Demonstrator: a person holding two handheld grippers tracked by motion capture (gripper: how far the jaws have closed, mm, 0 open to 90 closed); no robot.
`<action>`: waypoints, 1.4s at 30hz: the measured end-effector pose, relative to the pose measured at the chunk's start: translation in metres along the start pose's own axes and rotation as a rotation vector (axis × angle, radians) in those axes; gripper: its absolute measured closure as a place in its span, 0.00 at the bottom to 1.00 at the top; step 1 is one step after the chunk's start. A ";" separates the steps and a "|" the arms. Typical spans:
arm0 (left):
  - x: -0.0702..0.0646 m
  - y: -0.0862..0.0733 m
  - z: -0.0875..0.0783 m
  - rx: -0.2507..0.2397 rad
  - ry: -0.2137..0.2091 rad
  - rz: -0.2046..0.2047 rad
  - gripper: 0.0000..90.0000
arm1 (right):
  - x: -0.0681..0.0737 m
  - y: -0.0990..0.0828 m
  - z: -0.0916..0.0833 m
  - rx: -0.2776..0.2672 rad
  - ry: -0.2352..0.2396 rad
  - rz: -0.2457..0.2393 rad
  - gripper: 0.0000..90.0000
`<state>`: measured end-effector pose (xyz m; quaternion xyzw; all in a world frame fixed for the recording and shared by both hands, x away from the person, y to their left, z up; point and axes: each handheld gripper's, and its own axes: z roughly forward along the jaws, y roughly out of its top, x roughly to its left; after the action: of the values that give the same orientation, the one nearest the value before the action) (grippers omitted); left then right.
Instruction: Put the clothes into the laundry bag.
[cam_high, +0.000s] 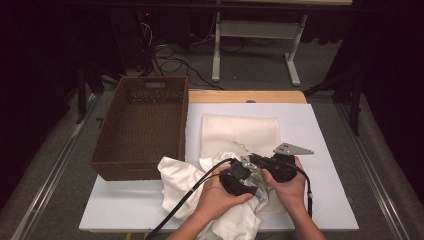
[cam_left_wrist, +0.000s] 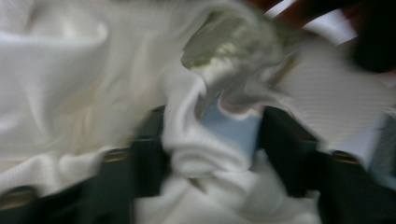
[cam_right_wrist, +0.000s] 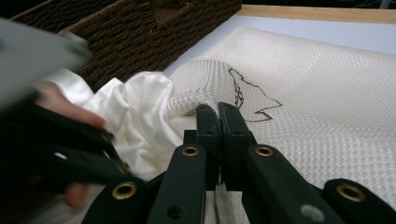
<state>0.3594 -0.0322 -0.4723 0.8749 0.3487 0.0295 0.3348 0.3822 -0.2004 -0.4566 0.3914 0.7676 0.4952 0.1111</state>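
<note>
Left gripper (cam_left_wrist: 210, 154) at lower centre, jaws narrowly apart around white cloth (cam_left_wrist: 205, 158); right gripper (cam_right_wrist: 218, 116), jaws pinching the waffle towel (cam_right_wrist: 327, 93).

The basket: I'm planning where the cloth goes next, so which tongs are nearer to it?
Left. The left tongs sit over the crumpled white cloth, close to the basket; the right tongs are farther right, on the waffle towel.

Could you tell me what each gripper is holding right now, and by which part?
The right gripper is shut on the waffle-weave cloth's folded edge. White fabric lies between the left gripper's jaws; a grip cannot be told.
</note>
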 end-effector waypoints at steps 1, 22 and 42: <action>0.001 0.001 0.000 -0.011 0.008 -0.009 0.82 | 0.001 0.000 0.000 0.000 0.000 -0.001 0.99; 0.026 -0.006 -0.074 -0.350 0.199 -0.139 0.50 | -0.005 -0.003 -0.003 -0.012 0.016 0.006 0.99; 0.023 -0.005 -0.021 -0.124 0.005 -0.071 0.95 | 0.000 0.001 -0.002 -0.038 0.031 0.002 0.99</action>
<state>0.3679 -0.0030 -0.4632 0.8396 0.3777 0.0412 0.3882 0.3817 -0.2019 -0.4544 0.3825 0.7593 0.5156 0.1060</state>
